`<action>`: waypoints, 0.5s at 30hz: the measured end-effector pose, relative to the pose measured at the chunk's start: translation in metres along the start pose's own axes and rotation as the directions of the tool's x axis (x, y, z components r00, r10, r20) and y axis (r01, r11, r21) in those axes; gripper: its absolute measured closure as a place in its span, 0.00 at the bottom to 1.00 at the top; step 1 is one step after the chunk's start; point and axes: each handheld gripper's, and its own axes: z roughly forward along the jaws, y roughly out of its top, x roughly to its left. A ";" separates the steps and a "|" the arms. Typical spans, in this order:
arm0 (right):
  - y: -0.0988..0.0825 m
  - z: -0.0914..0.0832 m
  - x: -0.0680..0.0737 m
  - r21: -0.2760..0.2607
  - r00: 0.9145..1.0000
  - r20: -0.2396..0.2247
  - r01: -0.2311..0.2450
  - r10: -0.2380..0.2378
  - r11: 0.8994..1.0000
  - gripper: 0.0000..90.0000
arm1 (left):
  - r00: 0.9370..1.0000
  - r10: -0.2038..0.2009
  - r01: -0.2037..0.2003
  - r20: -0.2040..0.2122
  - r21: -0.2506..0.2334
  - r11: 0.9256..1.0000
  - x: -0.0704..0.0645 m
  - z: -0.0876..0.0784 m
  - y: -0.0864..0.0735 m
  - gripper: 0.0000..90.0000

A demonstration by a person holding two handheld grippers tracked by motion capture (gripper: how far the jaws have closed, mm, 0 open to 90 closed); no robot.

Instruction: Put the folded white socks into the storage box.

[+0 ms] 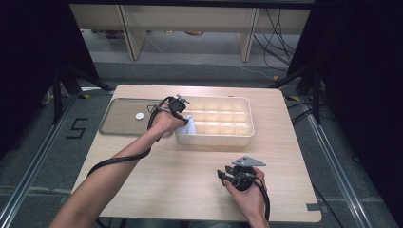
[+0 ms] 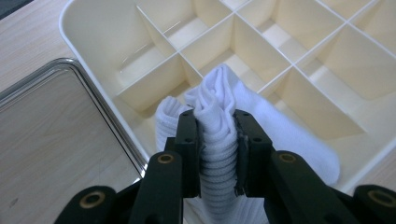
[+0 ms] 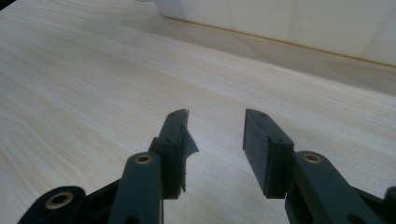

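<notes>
Left gripper [image 2: 212, 130], jaws pinching the folded white sock [image 2: 219, 116] upright over the organiser tray's [image 1: 214, 138] left-end compartments, near the desk's [image 1: 190, 180] far edge. Right gripper [image 3: 217, 140], jaws spread and empty, rests by the near edge.

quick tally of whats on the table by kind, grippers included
white sock: 1
cream divided box: 1
clear lid: 1
grippers: 2, left gripper and right gripper
total: 5
</notes>
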 end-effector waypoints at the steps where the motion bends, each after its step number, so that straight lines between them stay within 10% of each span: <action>1: 0.000 0.000 0.000 0.000 1.000 0.001 0.000 0.000 1.000 0.67 | 1.000 0.005 -0.005 -0.001 0.005 1.000 0.000 0.000 0.000 0.81; 15: 0.001 0.000 0.000 -0.005 1.000 0.010 0.014 -0.014 1.000 0.68 | 1.000 0.021 -0.022 0.016 0.061 0.998 0.000 0.002 -0.004 0.82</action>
